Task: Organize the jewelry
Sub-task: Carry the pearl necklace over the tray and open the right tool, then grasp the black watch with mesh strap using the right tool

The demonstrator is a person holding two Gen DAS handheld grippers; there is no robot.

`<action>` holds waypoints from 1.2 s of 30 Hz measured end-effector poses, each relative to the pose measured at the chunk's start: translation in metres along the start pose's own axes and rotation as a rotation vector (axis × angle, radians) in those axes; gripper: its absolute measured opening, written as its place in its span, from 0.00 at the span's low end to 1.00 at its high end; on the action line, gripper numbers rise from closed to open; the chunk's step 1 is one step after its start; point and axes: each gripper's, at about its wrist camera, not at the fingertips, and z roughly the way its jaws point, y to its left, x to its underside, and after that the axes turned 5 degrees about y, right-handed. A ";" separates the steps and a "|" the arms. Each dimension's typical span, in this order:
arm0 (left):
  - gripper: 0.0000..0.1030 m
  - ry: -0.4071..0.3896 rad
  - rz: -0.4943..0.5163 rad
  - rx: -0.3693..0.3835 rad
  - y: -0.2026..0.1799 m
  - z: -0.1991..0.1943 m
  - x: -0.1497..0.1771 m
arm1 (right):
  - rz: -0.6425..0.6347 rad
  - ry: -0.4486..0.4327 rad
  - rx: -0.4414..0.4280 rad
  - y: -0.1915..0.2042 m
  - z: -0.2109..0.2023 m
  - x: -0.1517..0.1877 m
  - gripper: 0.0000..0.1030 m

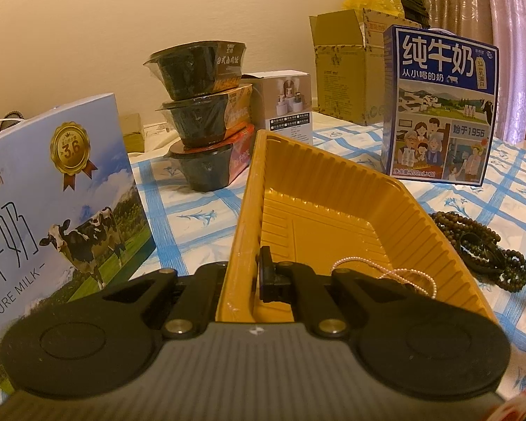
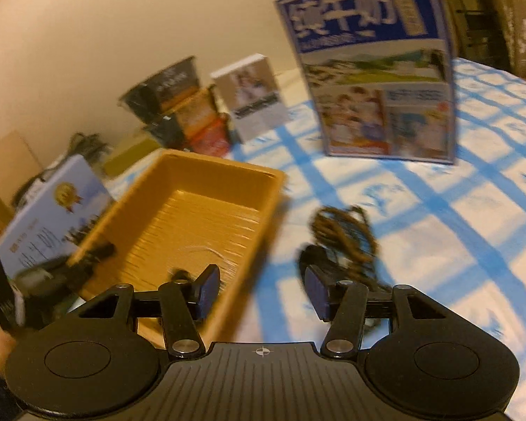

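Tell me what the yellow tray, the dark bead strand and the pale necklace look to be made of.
Yellow tray: thin moulded plastic, glossy, with ribbed walls. Dark bead strand: round brown beads with a dull sheen, perhaps wood or stone. Pale necklace: tiny pinkish pearl-like beads; real or imitation cannot be told.

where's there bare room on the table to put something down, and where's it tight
Free: the checked cloth right of the dark bead pile and in front of the blue milk carton; also the strip between the yellow tray and the cow milk box. Crowded: the back by the wall, with stacked bowls, a white box and a cardboard box.
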 end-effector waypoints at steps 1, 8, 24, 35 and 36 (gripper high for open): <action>0.04 0.001 0.000 0.000 0.000 0.000 0.000 | 0.000 0.004 0.015 -0.004 -0.002 0.004 0.53; 0.04 0.001 0.005 -0.004 -0.001 0.000 0.000 | -0.035 0.044 0.099 -0.022 -0.002 0.025 0.53; 0.04 0.004 0.015 -0.006 -0.001 0.001 -0.001 | -0.084 0.070 0.108 -0.031 0.050 0.017 0.53; 0.04 0.008 0.019 -0.006 -0.001 0.001 0.001 | -0.091 0.080 0.109 -0.031 0.091 0.002 0.53; 0.04 0.008 0.021 -0.007 -0.001 0.001 0.001 | -0.091 0.080 0.108 -0.031 0.092 0.001 0.53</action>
